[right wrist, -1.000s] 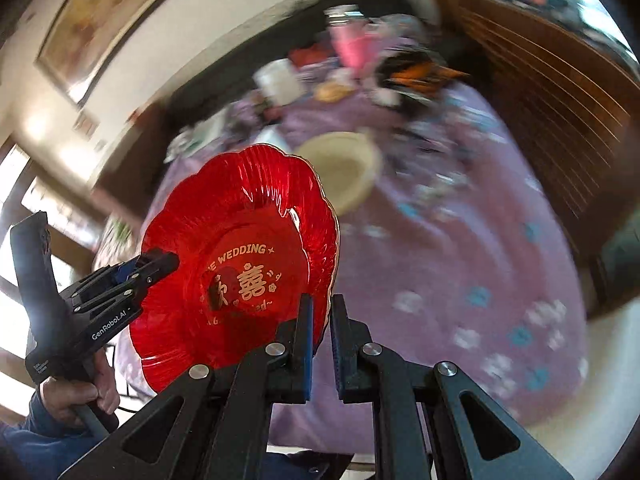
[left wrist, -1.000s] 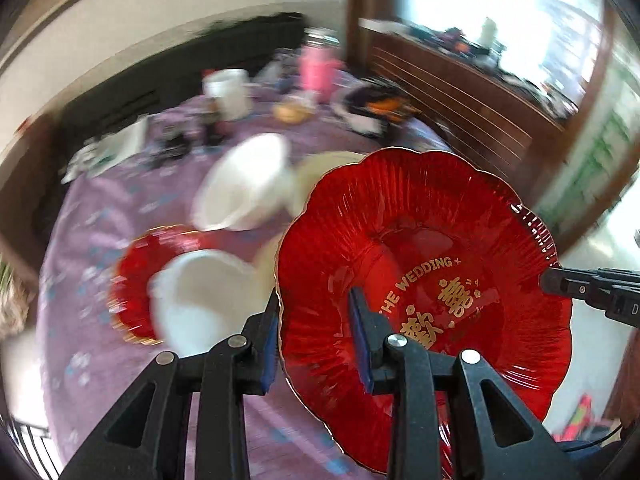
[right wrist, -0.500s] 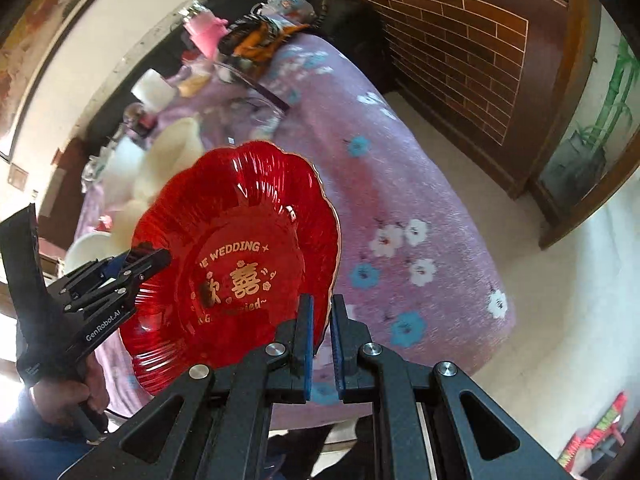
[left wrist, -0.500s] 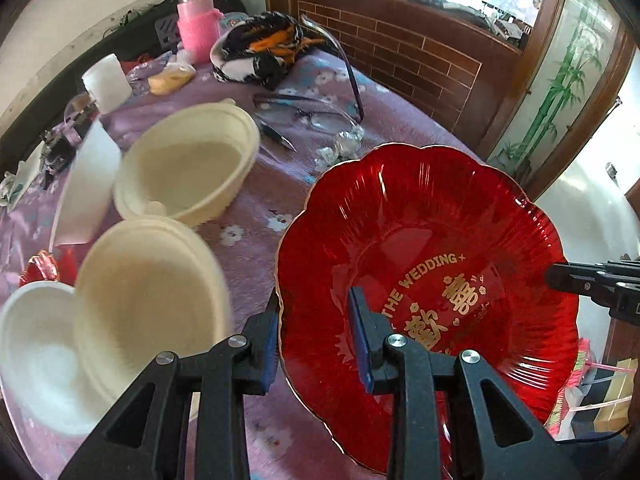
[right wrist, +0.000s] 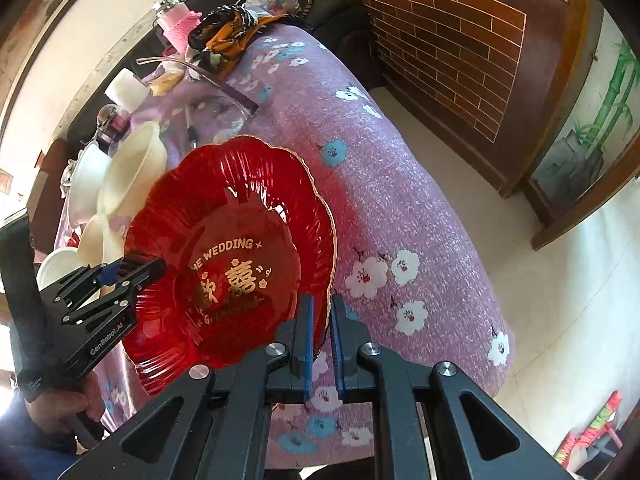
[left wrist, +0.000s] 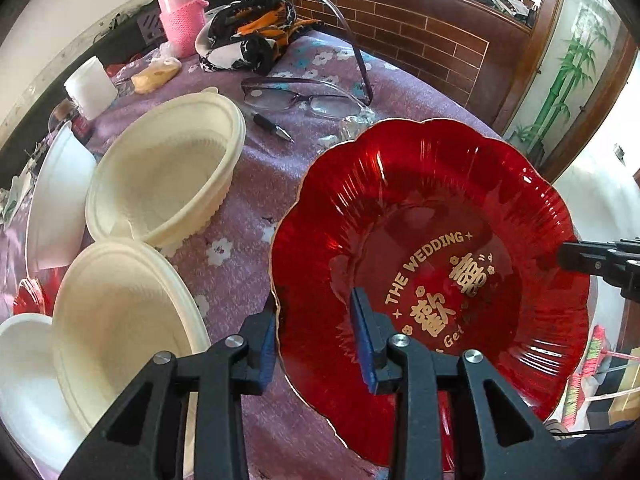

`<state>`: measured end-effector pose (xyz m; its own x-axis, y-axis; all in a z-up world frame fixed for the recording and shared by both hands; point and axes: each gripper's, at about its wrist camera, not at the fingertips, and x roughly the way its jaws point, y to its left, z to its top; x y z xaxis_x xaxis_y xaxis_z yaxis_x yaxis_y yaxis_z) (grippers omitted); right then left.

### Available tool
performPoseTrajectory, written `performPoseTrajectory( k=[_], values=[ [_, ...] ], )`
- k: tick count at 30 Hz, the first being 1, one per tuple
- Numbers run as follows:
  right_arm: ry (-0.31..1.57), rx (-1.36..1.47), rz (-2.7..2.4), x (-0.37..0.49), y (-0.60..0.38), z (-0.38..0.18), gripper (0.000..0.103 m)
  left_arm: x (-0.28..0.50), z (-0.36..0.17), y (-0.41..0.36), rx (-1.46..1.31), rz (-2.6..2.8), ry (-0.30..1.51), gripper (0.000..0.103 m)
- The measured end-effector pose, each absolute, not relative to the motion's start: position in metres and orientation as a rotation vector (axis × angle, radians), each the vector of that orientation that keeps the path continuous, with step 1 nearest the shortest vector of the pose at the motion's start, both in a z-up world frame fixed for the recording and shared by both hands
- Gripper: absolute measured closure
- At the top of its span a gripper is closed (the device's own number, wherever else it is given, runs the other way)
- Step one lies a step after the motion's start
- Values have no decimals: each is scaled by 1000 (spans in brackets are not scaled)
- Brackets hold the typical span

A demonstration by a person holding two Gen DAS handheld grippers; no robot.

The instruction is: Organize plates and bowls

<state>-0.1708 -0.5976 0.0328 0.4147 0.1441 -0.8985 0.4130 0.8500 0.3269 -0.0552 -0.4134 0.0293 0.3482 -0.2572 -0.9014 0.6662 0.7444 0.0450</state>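
Above the near edge of the bench, covered in a purple flowered cloth — one red plate, carried between both grippers, face up and tilted, gold lettering toward the holders. No long axis: round, scalloped rim. Left gripper with fingers clamped over the plate's left rim, one finger inside the dish, one outside. Right gripper pinching the opposite rim edge, fingers nearly together with the thin rim between.

On the bench to the left — two cream bowls, one tipped toward the plate, the nearer one lapping a white dish. Another white bowl on its side behind. A sliver of a second red plate beneath them. Farther back: one pair of glasses, one pen, one pink bottle.

Compared with half a second ago, plate carried slightly nearer the bench corner, same grip on both sides.
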Motion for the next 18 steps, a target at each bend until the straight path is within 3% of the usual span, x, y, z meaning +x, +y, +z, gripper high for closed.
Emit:
performPoseTrajectory(
  k=[8, 18],
  values=[
    [1146, 555, -219, -173, -594, 36, 92, -61, 34, -413, 470, -660, 1041, 52],
    [1075, 546, -308, -197, -587, 63, 92, -77, 53, -384, 439, -690, 1006, 50]
  ],
)
